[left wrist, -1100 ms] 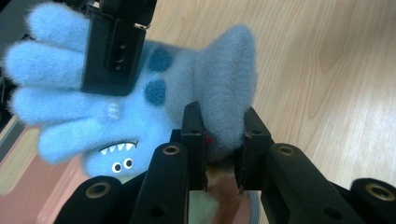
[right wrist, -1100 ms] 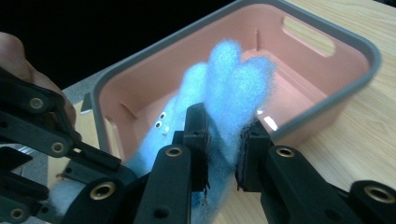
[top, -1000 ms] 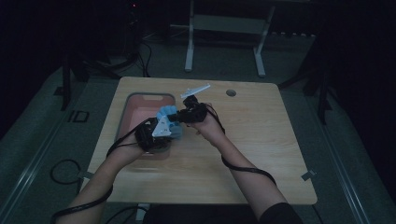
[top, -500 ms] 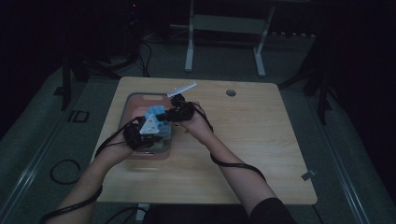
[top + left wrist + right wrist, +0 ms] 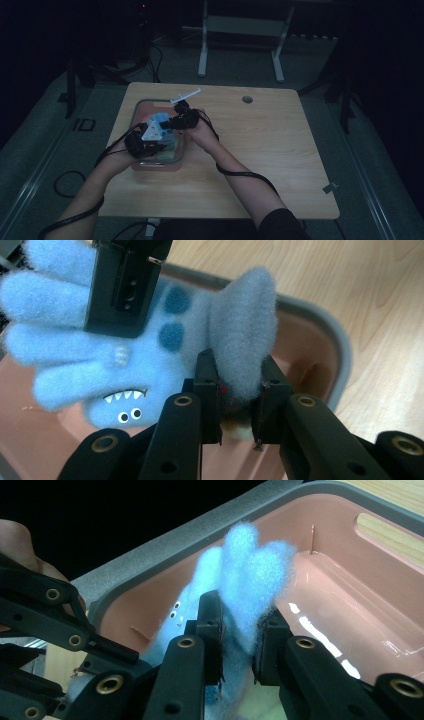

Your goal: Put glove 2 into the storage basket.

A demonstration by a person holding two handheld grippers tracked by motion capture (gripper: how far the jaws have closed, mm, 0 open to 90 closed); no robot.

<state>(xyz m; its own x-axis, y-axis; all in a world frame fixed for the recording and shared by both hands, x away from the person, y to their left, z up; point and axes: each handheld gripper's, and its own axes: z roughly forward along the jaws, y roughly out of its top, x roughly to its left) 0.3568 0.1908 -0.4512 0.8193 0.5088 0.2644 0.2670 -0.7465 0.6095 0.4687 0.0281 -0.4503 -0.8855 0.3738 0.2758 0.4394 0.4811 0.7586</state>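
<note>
Up close, the fluffy pale-blue monster glove (image 5: 150,355), with darker blue spots, tiny googly eyes and a jagged white-toothed mouth, hangs over the pink tub (image 5: 320,340), pinched at its cuff by the left gripper (image 5: 239,390) and at its fingers by the right gripper (image 5: 240,630).

Glove (image 5: 150,340) fingertips behind black claw (image 5: 127,285)

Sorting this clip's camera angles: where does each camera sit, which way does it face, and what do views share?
High view: above the person's side, looking forward and down at the wooden table; both forearms enter from below.
Left gripper view: rides the left tool, jaws pinching a fuzzy blue monster glove over the pink bin.
Right gripper view: rides the right tool, pinching the glove's fingers.
Shared: glove and bin.
</note>
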